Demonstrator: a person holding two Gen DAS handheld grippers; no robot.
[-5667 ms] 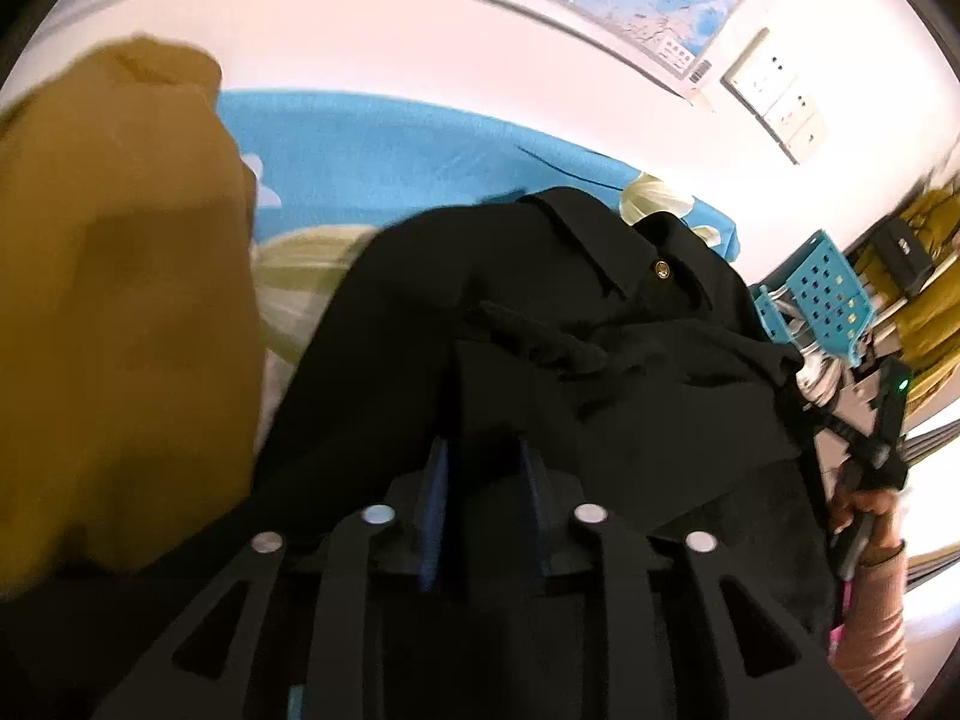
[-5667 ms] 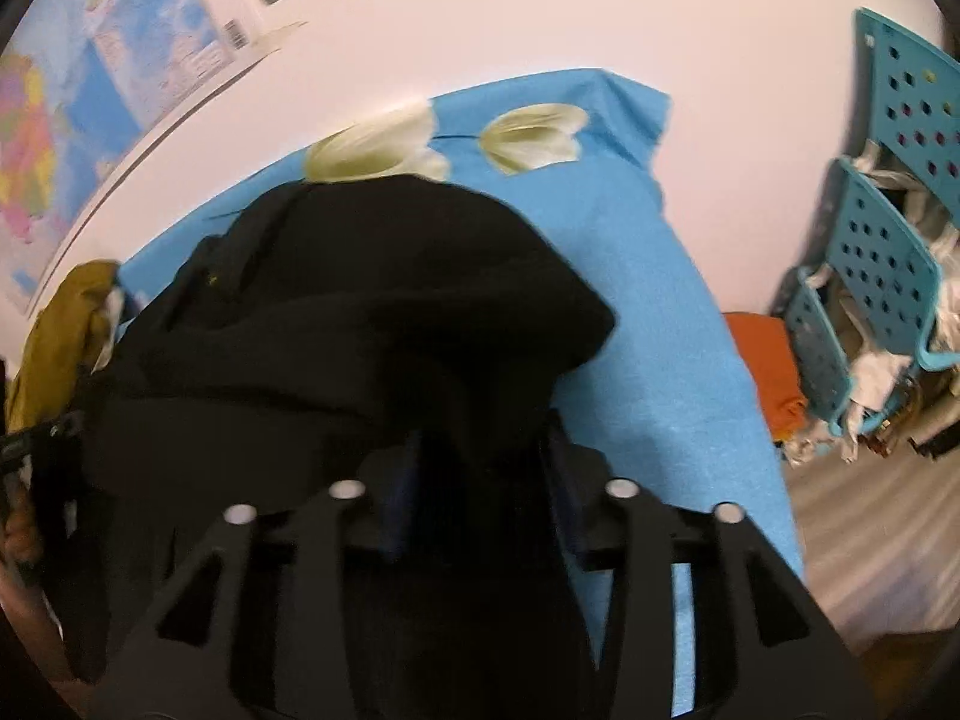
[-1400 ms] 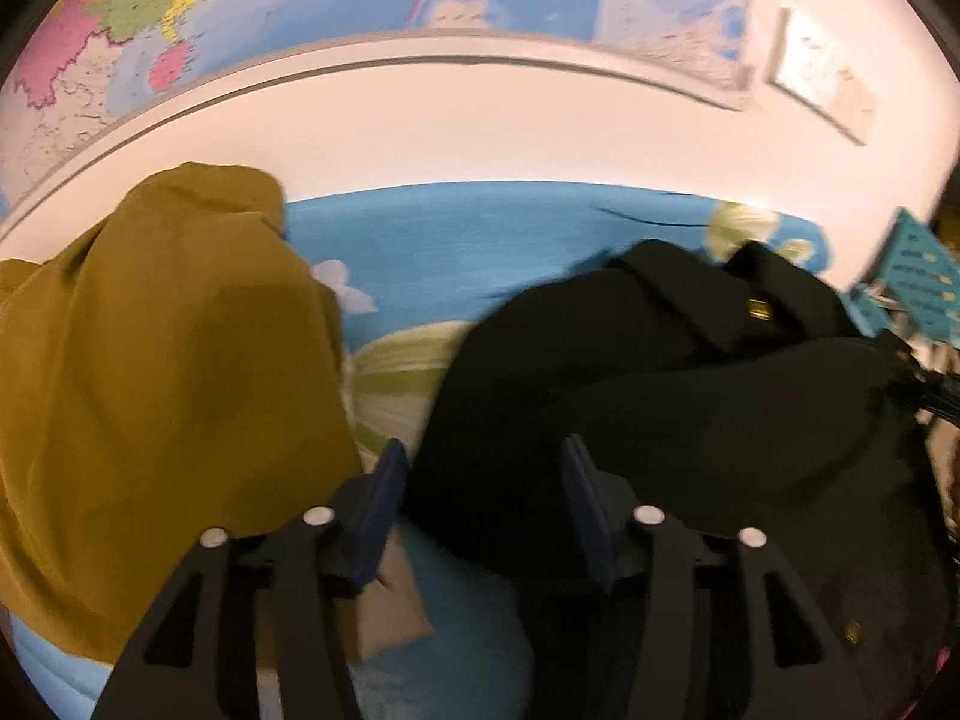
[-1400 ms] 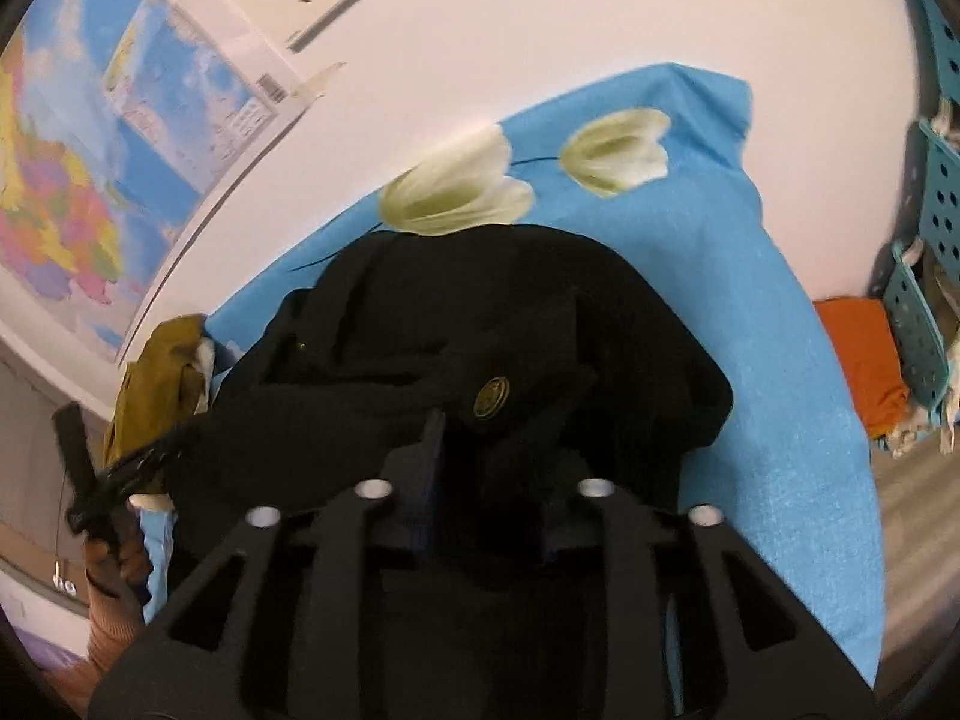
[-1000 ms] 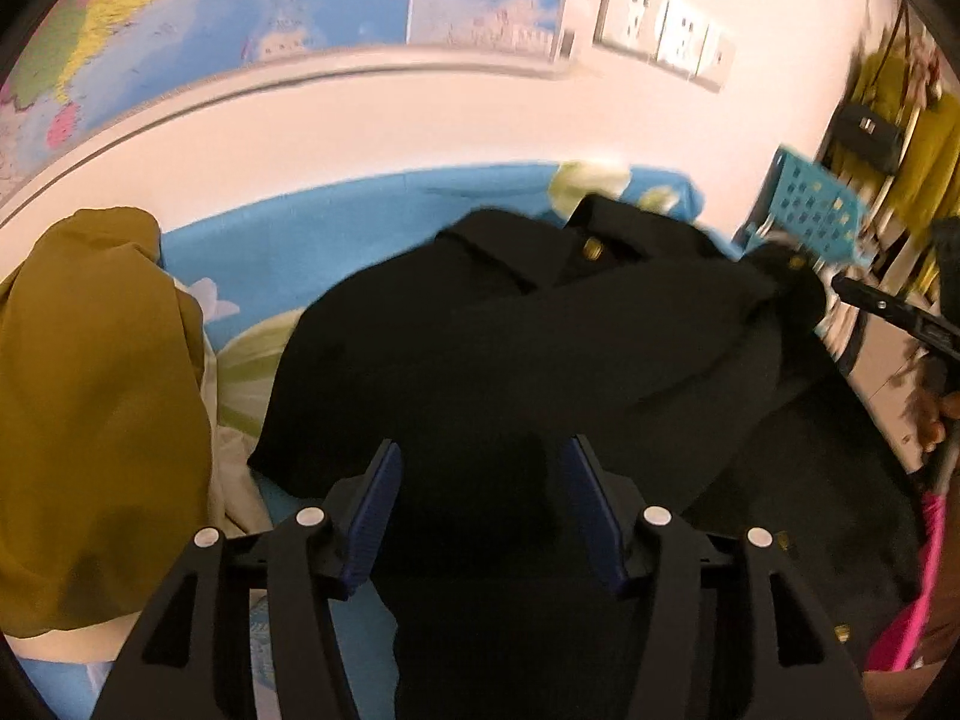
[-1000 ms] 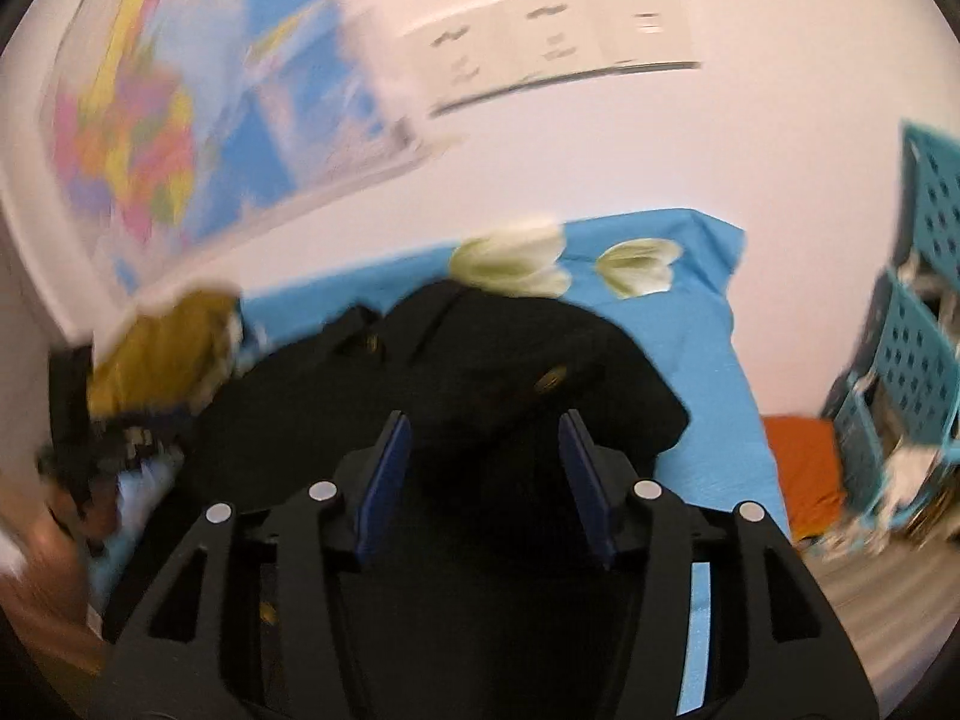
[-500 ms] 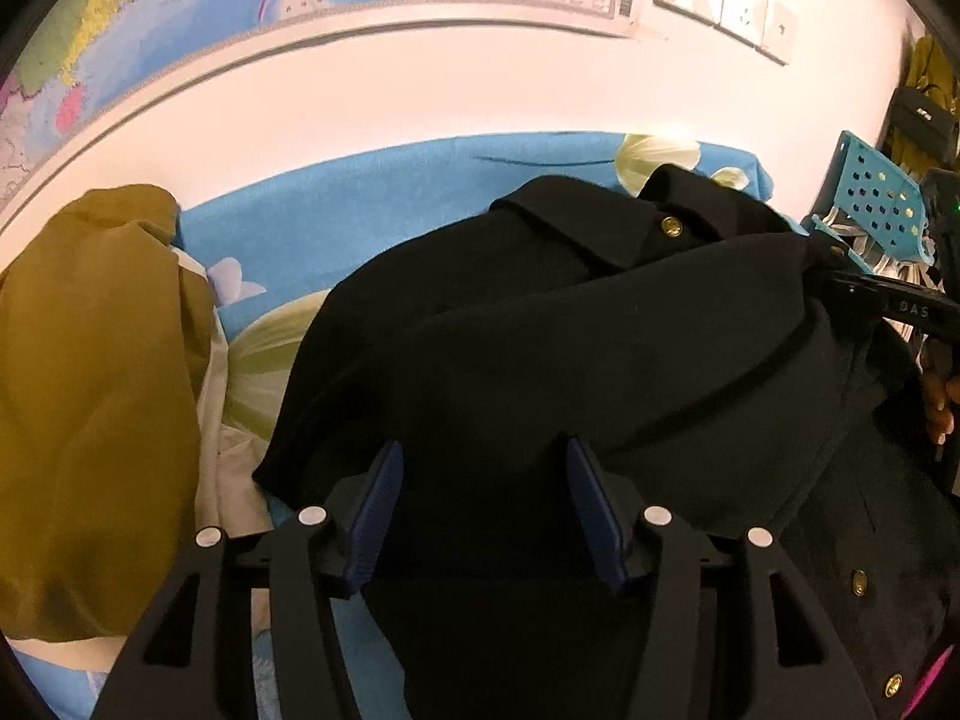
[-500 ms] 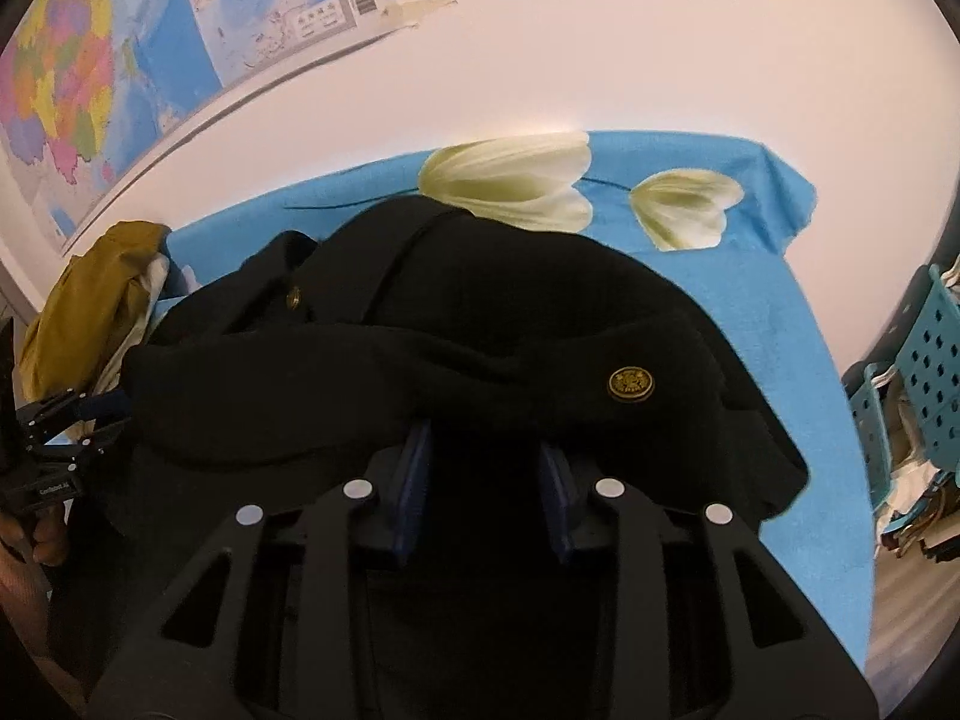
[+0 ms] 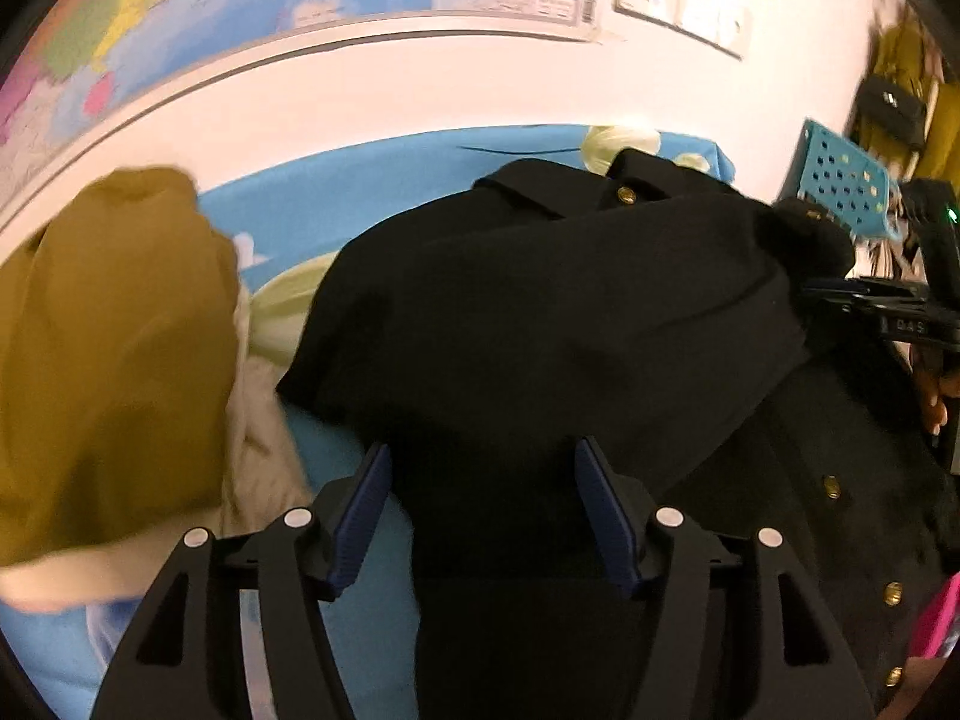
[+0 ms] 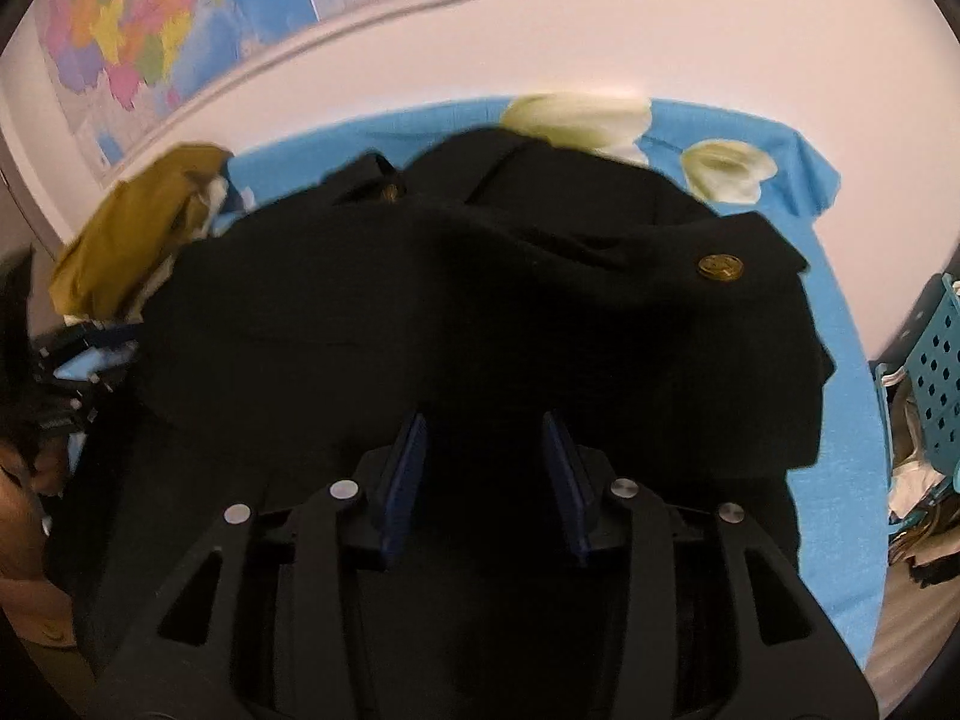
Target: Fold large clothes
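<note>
While the black coat lies folded on the blue flowered sheet beside a mustard garment, our left gripper and right gripper spread their jaws wider, pads clear of the cloth between them.

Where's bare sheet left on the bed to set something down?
Free: the blue flower-print sheet strip along the black gold-buttoned coat's right edge, and the band between coat collar and wall. Crowded: the left side, where the mustard-yellow garment and cream cloth butt against the coat.

Warm, dim indoor light; slight motion blur, strong fisheye bending at edges.
</note>
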